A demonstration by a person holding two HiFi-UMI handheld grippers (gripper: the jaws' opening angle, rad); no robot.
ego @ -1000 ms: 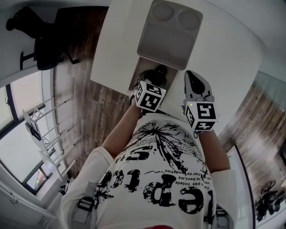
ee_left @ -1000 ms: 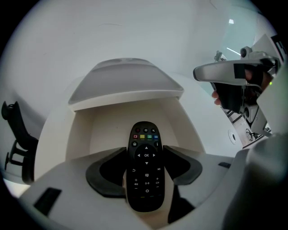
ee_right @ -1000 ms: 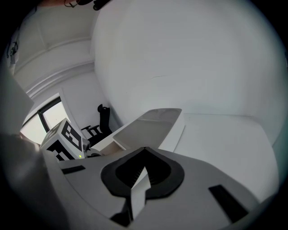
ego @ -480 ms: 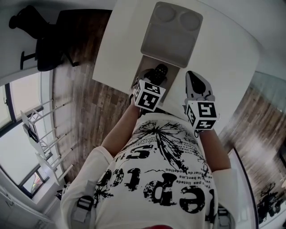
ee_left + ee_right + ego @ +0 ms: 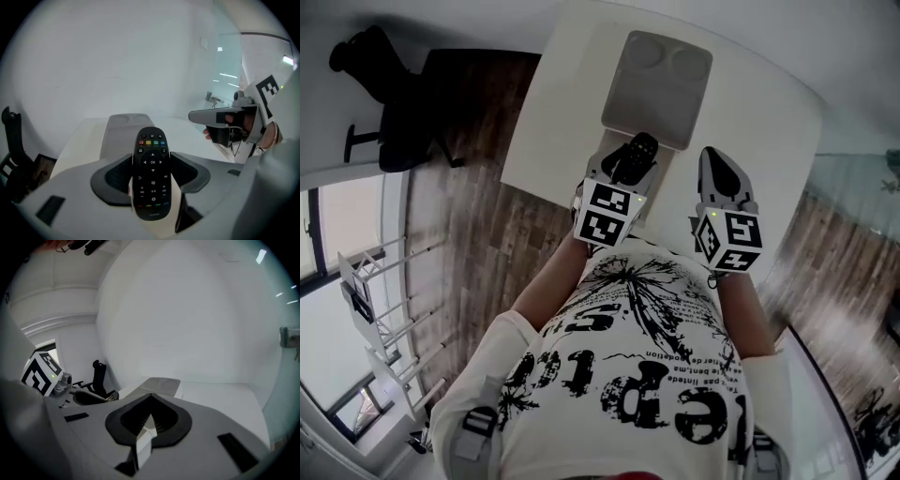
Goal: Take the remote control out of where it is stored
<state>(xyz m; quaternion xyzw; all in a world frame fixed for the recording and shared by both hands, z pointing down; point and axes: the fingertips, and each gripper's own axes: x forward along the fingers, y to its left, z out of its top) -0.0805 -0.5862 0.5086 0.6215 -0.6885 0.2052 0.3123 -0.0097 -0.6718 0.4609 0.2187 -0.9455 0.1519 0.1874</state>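
As the left gripper [image 5: 151, 180] jaws pinched the remote control [image 5: 634, 157] above the grey tray [image 5: 656, 80] near end, right gripper [image 5: 149, 420] jaws pressed together empty, a firm, level withdrawal was advisable.

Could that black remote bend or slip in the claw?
Probably stiff: the remote juts straight from the left claw without sagging. Its smooth, rounded shell might slip or pivot, being pinched only at its sides. Likely light.

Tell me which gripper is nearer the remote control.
Left. The left gripper holds the remote control between its jaws; the right gripper hovers apart to its right, jaws shut and empty.
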